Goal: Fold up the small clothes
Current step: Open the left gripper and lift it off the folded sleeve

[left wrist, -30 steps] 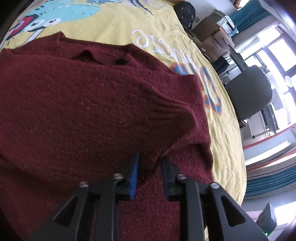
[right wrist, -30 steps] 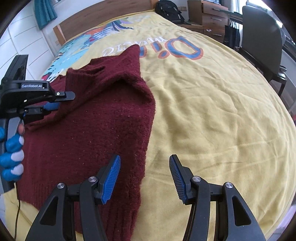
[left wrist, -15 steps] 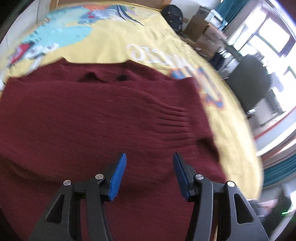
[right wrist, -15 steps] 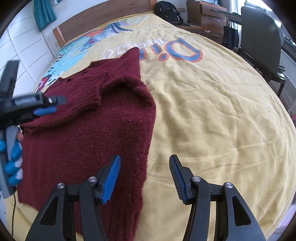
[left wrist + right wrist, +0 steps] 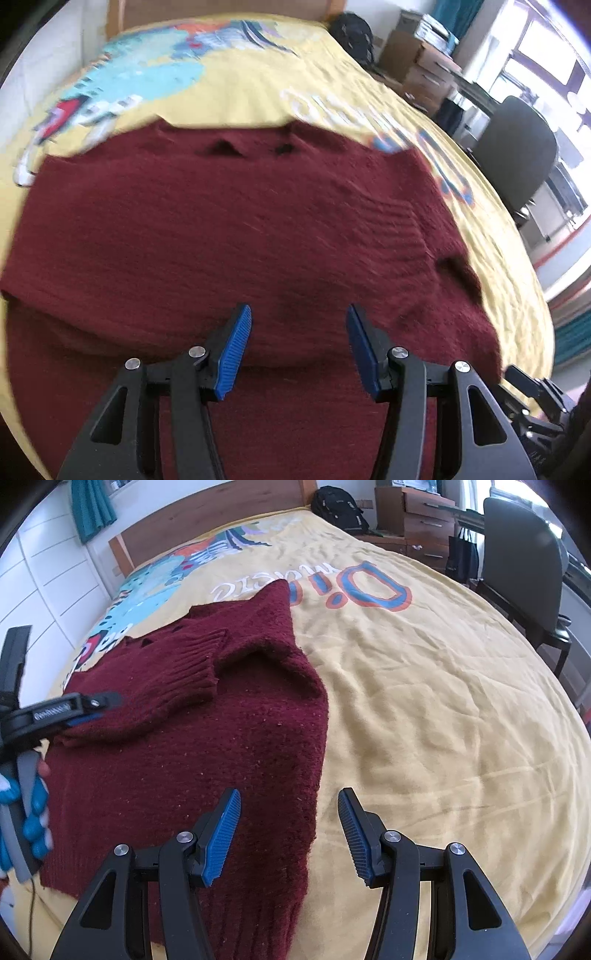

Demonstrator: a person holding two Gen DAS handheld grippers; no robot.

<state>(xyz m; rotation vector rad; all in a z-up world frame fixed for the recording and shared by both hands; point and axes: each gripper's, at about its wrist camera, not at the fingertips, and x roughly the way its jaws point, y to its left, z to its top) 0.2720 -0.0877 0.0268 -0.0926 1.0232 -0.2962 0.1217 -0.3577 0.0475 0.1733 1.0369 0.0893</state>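
At the bottom of the right wrist view, the right gripper is seen with its blue pads apart and nothing between them. Just above it, the dark red sweater is spread on the yellow bedspread, filling the middle left of the frame, with one sleeve folded across it. At the left edge, the left gripper is held above the sweater, pads apart; the blur makes touching hard to tell. Far back, a black backpack is seen.

A plain maroon sweater lies on a yellow bedspread printed with blue, orange, perhaps white lettering.
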